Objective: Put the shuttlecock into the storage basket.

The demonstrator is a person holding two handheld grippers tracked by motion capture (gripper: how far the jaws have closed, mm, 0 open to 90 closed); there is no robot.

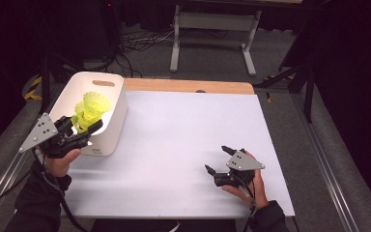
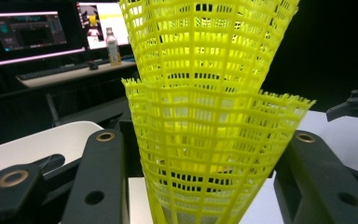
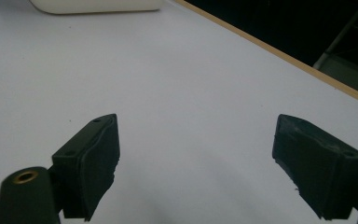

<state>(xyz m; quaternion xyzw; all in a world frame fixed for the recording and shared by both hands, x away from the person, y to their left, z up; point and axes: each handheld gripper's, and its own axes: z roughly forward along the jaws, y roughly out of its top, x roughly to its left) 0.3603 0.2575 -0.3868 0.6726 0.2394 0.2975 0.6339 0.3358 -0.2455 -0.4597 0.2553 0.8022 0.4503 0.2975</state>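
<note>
While the white table (image 1: 183,145) lies bare across its middle, the white bin (image 1: 110,104) stands at its far left corner, and that is where the work sits. I hold the yellow mesh shuttlecocks (image 1: 91,108), two of them nested one in the other, with my left gripper (image 1: 77,131) just above the bin's near rim. Its fingers (image 2: 98,182) are clamped on the lower skirt from both sides, so the stack is gripped, not resting. My right gripper (image 1: 220,159) rests low over the table at the near right, well apart from the bin, its fingers (image 3: 91,161) spread wide with nothing between them.

Progress, as I judge it: the stack is off the table and in hand at the bin, but I cannot tell from this position whether it is going in or coming out. Either way the placing is left to do. No other loose item lies on the table.

Differences between views: the high view gives the layout, bin, both hands and the wooden table edge (image 1: 188,86). The left gripper view gives the grip itself, the mesh lattice close up, and a desk with monitors (image 2: 28,30) and a bottle (image 2: 113,46) behind. The right gripper view confirms the parted, unloaded fingers over bare table, with the bin's base (image 3: 98,5) at the top.
</note>
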